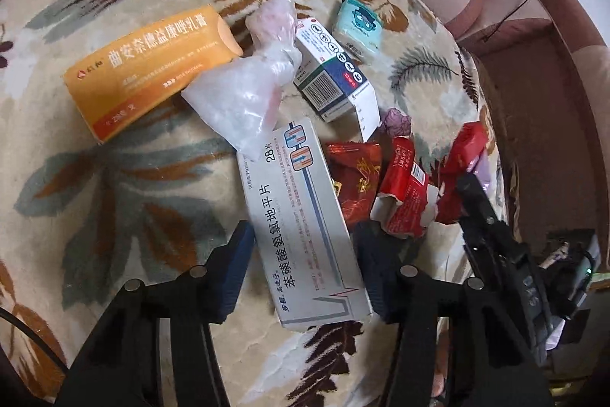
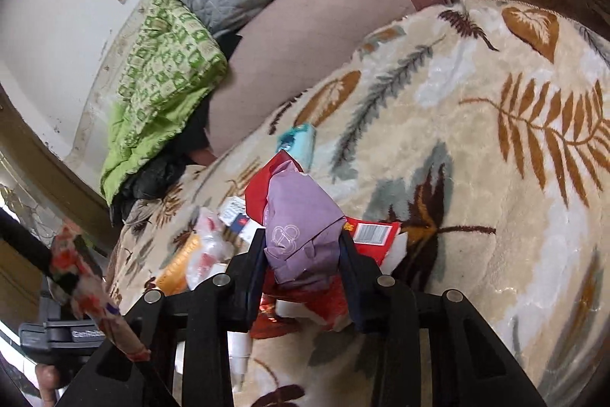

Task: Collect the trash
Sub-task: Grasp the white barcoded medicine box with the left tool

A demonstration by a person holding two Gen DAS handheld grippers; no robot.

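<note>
Purple wrapper (image 2: 301, 239) between right jaws (seemingly pinched).

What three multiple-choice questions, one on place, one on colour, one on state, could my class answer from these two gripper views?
1. Where does the grey-white medicine box lie?
A. Between the left gripper's jaws
B. On the grey quilt
C. Under the orange box

2. What colour is the wrapper in the right gripper?
A. Green
B. Purple
C. Black

3. How do the left jaws stand?
A. Shut on the plastic bag
B. Out of view
C. Open, either side of the box

Answers: 1 A, the box runs between both fingers; 2 B, the purple wrapper sits clamped; 3 C, gaps show beside the box.
</note>
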